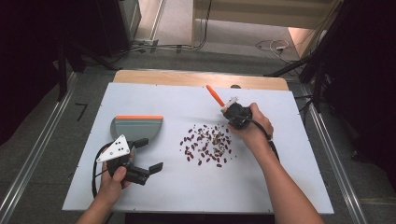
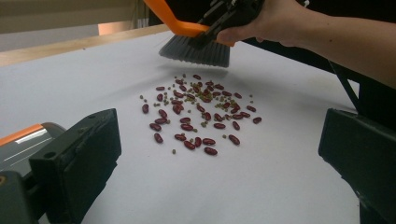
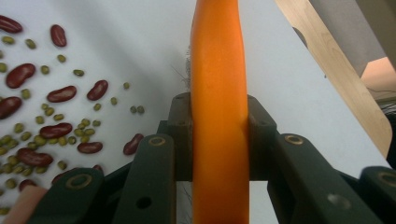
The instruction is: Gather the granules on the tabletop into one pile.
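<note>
orange-handled brush (image 2: 196, 44) raised over scattered beans (image 1: 207, 143); dustpan (image 1: 137, 127) left

Grey floor (image 1: 42, 140) with cables (image 1: 271, 45) surrounds the white table (image 1: 196, 186).

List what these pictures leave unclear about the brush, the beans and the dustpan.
- Brush: in the right gripper view its bristles are hidden behind the orange handle and the right gripper clamped on it.
- Dustpan: cut off by the left edge in the left gripper view and partly hidden behind a finger of the left gripper.
- Beans: too small in the high view to count or sort.
</note>
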{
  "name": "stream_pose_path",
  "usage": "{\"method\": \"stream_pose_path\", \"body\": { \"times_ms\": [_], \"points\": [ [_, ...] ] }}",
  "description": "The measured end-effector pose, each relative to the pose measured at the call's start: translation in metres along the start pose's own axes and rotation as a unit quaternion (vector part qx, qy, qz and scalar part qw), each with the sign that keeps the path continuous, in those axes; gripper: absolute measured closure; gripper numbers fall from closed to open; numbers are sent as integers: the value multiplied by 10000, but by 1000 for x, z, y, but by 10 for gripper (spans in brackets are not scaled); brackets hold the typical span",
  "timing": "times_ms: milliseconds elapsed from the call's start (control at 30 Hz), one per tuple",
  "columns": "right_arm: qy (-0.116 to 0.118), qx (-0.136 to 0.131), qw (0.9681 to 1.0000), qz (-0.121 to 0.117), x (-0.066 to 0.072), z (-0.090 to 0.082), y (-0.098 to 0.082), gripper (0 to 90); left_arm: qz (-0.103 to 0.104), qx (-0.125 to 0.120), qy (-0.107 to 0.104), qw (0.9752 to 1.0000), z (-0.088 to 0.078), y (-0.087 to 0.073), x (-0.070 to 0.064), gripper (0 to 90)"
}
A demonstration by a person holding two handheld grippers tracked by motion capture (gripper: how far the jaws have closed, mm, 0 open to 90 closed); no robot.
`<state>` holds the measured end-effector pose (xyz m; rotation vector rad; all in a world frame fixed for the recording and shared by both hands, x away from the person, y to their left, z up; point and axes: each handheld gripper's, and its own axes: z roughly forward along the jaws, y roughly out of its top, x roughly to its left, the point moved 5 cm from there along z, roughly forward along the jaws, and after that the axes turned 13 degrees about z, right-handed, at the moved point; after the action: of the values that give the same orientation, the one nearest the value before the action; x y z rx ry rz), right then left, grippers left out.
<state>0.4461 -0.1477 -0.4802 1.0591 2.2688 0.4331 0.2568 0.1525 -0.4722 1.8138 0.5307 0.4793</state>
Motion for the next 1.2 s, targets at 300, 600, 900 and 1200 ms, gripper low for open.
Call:
{"method": "stream_pose_path", "body": {
  "times_ms": [300, 600, 900, 1200],
  "points": [
    [472, 242, 9983, -222, 26, 9, -2, 686, 9, 5, 20, 10000, 0, 0, 0, 0],
    [898, 205, 9949, -415, 45, -7, -17, 681, 33, 11, 23, 10000, 0, 0, 1, 0],
    [1130, 170, 9908, -719, 64, -24, -32, 679, 20, 6, 37, 10000, -1, 1, 1, 0],
    [1274, -39, 9887, -783, 47, -36, -22, 687, 41, -4, 30, 10000, -2, 1, 1, 0]
  ]
}}
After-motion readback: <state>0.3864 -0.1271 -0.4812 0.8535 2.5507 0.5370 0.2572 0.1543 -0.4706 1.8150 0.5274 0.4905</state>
